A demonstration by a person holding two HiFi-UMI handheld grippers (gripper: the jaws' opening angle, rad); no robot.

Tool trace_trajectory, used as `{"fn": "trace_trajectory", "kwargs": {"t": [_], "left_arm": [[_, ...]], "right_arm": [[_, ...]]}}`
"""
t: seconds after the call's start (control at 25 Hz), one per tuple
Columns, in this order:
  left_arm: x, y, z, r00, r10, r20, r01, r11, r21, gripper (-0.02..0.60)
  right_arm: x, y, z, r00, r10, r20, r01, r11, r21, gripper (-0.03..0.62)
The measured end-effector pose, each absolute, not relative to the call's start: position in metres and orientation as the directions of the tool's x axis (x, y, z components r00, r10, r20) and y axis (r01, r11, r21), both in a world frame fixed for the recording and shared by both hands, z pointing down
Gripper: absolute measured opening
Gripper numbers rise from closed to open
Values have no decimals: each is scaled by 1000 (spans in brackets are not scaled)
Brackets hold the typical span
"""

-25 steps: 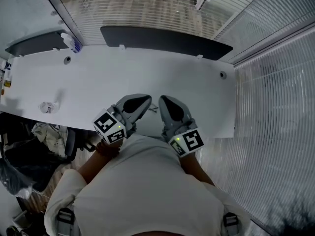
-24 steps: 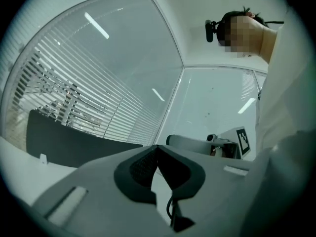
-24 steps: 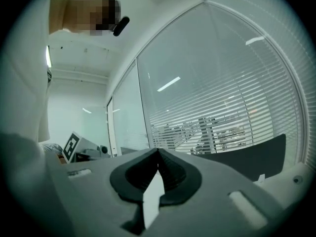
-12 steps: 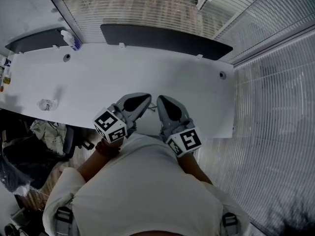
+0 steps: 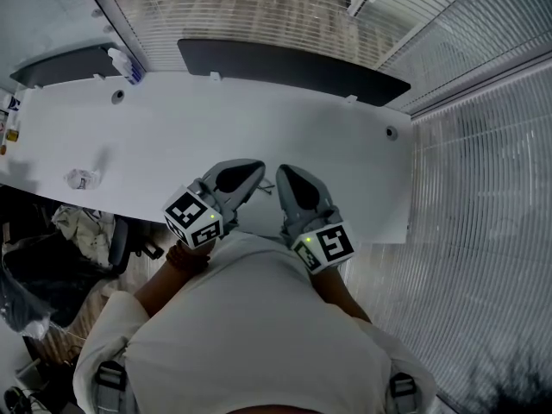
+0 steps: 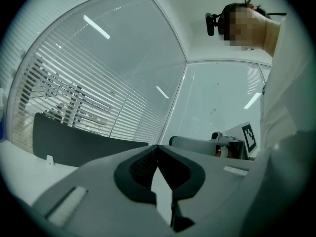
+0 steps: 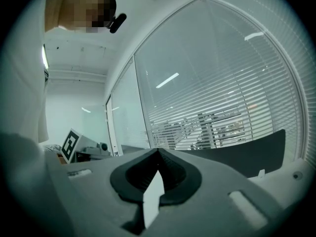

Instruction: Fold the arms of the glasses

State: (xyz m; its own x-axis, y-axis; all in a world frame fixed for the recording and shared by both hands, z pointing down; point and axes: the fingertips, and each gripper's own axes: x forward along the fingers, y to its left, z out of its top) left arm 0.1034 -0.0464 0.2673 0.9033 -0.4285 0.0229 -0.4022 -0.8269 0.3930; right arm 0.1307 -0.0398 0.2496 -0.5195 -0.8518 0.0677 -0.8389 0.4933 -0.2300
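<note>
Left gripper (image 5: 255,171) and right gripper (image 5: 285,174) both have jaws pressed together on nothing, side by side over the near edge of the desk (image 5: 172,136). A thin wiry shape on the desk between their tips, just beside both, is probably the glasses (image 5: 266,187); it is too small to read which way the arms run. Neither gripper looks clearly nearer, so either could reach an arm.

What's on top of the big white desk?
A crumpled white scrap near the left end and a small bottle at the far corner. Between the shut left hand-held gripper and right hand-held gripper, a thin bit of the glasses peeks out; they cover the rest.
</note>
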Motion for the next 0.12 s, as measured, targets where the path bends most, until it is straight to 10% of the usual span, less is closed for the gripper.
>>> {"fn": "trace_trajectory", "kwargs": {"t": [0.12], "left_arm": [[106, -48, 266, 902, -431, 24, -405, -825, 395, -2]], "right_arm": [[134, -41, 248, -522, -850, 65, -837, 497, -230, 0]]}}
